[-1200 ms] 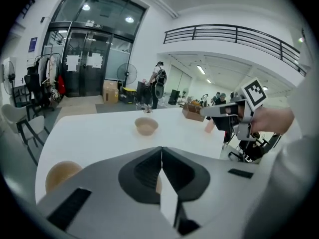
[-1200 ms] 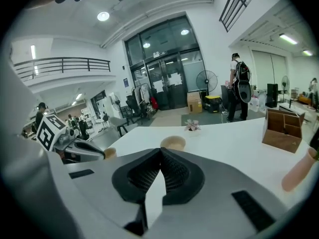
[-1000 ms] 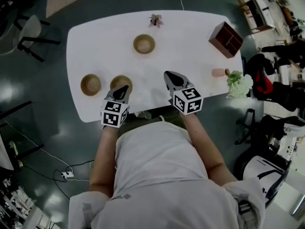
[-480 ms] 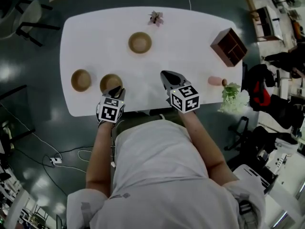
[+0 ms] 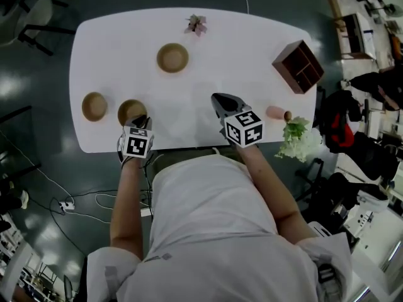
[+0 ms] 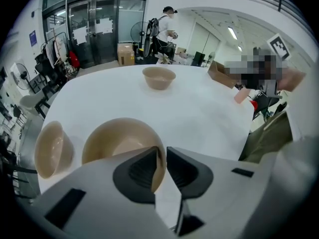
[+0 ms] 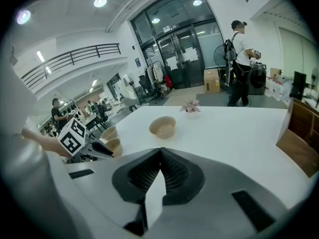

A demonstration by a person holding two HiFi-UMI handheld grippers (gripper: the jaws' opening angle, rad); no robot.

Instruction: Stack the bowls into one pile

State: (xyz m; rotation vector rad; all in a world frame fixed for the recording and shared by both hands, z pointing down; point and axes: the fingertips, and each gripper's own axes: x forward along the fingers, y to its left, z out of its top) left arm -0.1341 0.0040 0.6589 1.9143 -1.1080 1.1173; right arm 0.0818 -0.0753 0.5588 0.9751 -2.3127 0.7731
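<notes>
Three wooden bowls stand on the white table (image 5: pixel 252 36). One bowl (image 5: pixel 172 57) is toward the back, one (image 5: pixel 94 106) at the far left, and one (image 5: pixel 129 111) beside it near the front edge. My left gripper (image 5: pixel 140 123) is at this near bowl's front rim. In the left gripper view its jaws (image 6: pixel 162 156) straddle the rim of the near bowl (image 6: pixel 112 141) and are shut on it. Also there are the left bowl (image 6: pixel 50 148) and the far bowl (image 6: pixel 158 77). My right gripper (image 5: pixel 225 102) hovers over the table's middle front, shut and empty (image 7: pixel 160 153).
A brown wooden box (image 5: pixel 297 66) sits at the right end. A small pink flower ornament (image 5: pixel 196 24) is at the back edge, and a pink cup-like object (image 5: pixel 275 112) and a bunch of white-green flowers (image 5: pixel 299 140) by the right front corner. A person stands far behind the table (image 7: pixel 241 59).
My left gripper has drawn back from over the near bowl to its front rim. The right gripper has hardly moved. The head view has shifted a little.
</notes>
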